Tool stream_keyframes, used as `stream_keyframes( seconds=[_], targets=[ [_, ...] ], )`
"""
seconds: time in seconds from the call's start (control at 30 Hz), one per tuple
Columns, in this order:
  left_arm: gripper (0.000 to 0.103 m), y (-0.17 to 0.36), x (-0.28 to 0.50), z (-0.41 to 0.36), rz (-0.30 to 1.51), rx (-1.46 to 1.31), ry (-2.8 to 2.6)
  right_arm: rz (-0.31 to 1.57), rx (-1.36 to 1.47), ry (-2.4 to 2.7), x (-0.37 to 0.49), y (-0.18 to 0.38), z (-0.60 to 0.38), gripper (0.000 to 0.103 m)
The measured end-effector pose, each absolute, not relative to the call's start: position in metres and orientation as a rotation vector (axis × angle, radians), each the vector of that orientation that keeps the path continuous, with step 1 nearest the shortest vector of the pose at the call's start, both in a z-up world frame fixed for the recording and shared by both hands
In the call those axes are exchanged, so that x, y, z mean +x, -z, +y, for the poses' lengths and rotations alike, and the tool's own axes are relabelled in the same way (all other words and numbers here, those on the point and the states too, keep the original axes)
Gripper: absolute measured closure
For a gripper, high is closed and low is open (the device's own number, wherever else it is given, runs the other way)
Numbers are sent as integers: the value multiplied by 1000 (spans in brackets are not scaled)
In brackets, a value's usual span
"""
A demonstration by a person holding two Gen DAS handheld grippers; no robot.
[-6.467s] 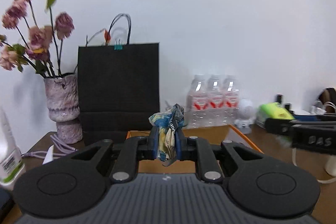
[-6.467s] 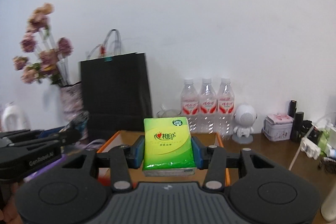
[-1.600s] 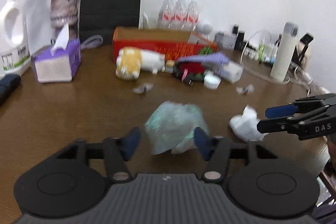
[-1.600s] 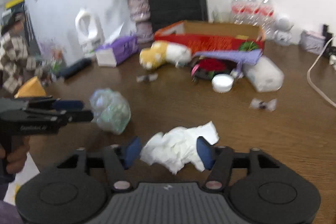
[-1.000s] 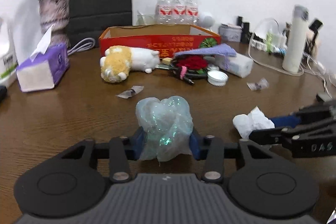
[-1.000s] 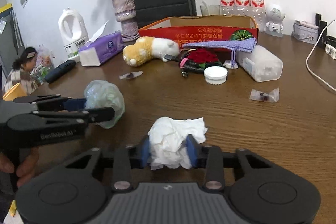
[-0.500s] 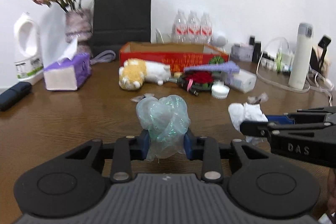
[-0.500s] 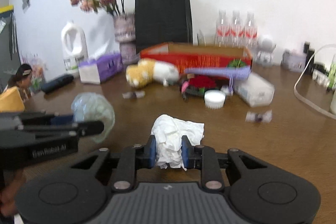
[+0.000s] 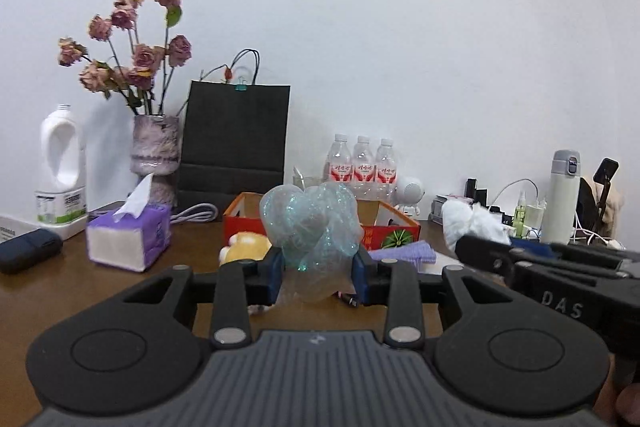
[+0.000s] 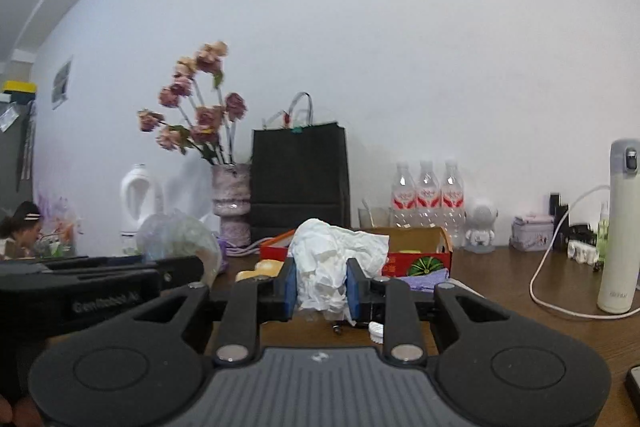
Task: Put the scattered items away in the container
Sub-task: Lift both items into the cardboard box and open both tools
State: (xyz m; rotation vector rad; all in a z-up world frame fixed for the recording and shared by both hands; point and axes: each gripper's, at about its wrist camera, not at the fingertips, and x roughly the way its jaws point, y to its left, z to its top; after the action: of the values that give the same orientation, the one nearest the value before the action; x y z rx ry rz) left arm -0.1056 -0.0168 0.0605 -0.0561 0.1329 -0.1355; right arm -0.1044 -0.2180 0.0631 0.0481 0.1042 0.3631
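My left gripper [image 9: 318,277] is shut on a crumpled clear plastic bag [image 9: 310,227] with a teal sheen, held above the table. My right gripper [image 10: 320,291] is shut on a crumpled white tissue [image 10: 332,263], also held up. The red cardboard box [image 9: 394,227] stands ahead of both grippers; it also shows in the right wrist view [image 10: 420,259]. In the left wrist view the right gripper [image 9: 560,279] and its tissue [image 9: 468,221] are at the right. In the right wrist view the left gripper [image 10: 100,283] and its bag [image 10: 176,239] are at the left.
A yellow plush toy [image 9: 244,245], a purple cloth [image 9: 404,253] and a white lid [image 10: 376,331] lie before the box. A purple tissue box [image 9: 130,239], vase [image 9: 154,151], black paper bag [image 9: 236,139], water bottles [image 9: 362,167] and a white flask [image 10: 618,227] stand around.
Both grippers have lifted their loads off the table and moved toward the red box, tilting up to a more level view.
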Motion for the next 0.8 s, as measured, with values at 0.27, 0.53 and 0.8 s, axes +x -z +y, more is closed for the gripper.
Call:
stream_keyframes(
  seconds=[0.27,0.53,0.8],
  targets=[
    [68,-105,23,-5,163,-105,194,172,182,-341,4,-99,-222,79],
    [67,-122,182,-12,256,-30,155,213,251,-316,145,-142,-226,79],
    [67,-104,372,-2,726,-79,169,555,129,-352,324,-156,-196,79]
  ],
)
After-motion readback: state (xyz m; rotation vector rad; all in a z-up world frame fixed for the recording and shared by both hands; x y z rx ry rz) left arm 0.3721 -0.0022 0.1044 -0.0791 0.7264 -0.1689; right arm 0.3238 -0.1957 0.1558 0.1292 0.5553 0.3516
